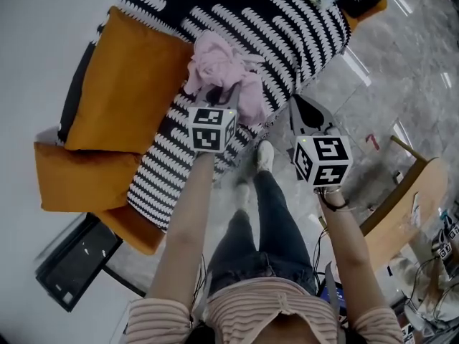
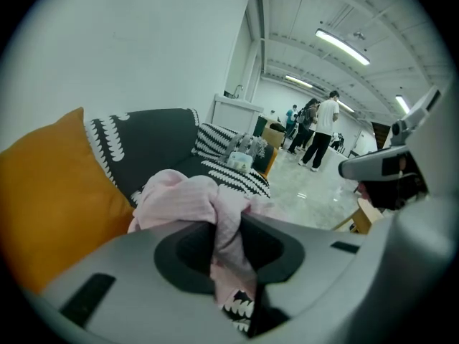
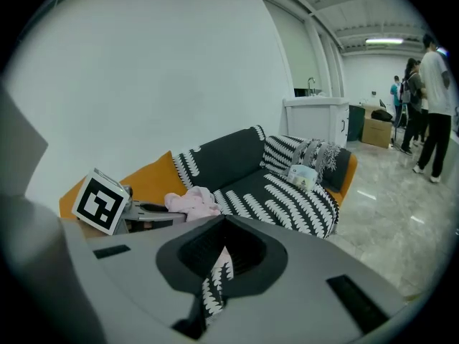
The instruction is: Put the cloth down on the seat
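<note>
While my left gripper [image 1: 224, 92], jaws half-closed, pinches one fold, the cloth [image 1: 215, 59] hangs soft and light; any bunched edge gives hold.

1. Cloth [image 1: 222, 67]: soft pink fabric, matt and crumpled.
2. Seat cover [image 1: 287, 27]: black-and-white textile (texture looks knitted).
3. Cushion [image 1: 129, 84]: orange fabric, matt, fairly smooth.
4. Floor [image 1: 401, 84]: grey stone-like tiles, glossy and reflective.

The sofa [image 1: 287, 27] runs off the top edge.
</note>
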### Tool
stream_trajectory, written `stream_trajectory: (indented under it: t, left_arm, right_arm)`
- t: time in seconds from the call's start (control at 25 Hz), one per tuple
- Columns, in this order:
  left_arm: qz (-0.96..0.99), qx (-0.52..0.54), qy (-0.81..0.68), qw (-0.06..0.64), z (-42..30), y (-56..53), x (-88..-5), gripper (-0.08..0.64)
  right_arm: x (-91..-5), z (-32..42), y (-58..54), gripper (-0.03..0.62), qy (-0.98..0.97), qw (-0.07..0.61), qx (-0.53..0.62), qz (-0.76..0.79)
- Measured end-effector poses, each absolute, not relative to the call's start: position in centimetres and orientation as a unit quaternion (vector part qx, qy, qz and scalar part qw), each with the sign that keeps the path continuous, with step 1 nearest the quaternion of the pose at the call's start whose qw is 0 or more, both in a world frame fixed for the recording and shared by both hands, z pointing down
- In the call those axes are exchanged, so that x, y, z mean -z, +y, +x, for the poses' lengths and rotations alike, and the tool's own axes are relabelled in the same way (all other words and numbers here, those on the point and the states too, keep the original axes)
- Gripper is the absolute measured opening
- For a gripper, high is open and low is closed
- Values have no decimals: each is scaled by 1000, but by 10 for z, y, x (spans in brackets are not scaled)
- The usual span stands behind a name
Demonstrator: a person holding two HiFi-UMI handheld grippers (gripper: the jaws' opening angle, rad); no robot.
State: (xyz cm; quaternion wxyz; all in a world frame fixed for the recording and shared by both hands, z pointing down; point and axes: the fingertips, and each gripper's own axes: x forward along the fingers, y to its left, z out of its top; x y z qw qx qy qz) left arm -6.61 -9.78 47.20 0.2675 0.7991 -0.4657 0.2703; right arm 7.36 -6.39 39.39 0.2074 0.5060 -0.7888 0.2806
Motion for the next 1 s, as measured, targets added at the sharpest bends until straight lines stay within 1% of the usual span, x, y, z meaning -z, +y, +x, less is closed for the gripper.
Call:
stream_trajectory:
  t: [0.36,1.0]
  left_arm:
    - [790,-291,-457,285,-56,-102,-513,95]
    - [780,-320,-444,304,-44,-105,-565,95]
  right_arm:
    - [-421,82,-69,6,-782,222,-293,503]
    - [-458,75,-76,6,-778,238,-313,490]
